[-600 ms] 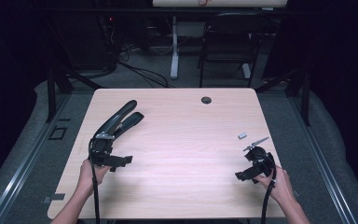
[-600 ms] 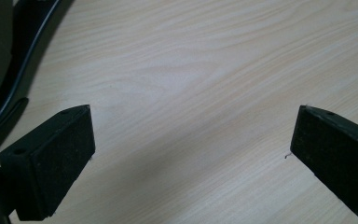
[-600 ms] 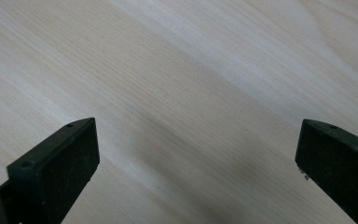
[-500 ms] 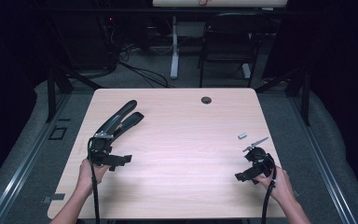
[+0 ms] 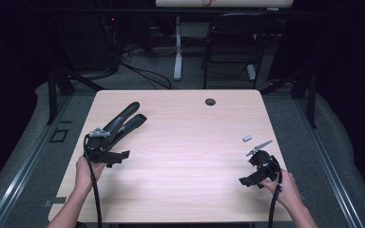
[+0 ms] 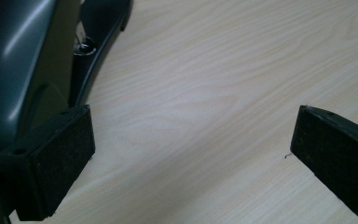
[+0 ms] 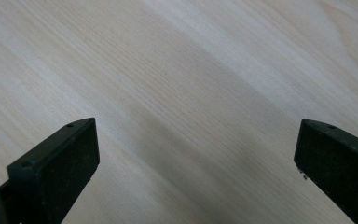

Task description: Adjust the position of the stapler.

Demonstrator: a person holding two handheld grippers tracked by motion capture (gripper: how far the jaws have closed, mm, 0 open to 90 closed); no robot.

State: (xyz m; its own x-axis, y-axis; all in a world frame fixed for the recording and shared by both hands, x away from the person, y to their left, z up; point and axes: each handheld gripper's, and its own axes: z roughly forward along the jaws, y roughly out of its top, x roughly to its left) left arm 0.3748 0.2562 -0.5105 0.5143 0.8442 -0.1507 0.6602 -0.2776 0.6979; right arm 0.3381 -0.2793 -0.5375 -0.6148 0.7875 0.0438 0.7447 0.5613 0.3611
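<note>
A large black stapler lies slanted on the left half of the wooden table. My left gripper is held low just at its near end, jaws open wide. In the left gripper view the stapler runs up the left side, close against the left pad, and bare wood lies between the jaws of the gripper. My right gripper hovers near the table's front right corner. Its jaws stand open over bare wood in the right gripper view.
A small grey piece lies on the table just beyond the right gripper. A dark cable hole sits near the far edge. Behind the table stand a chair and a desk leg, with cables on the floor.
</note>
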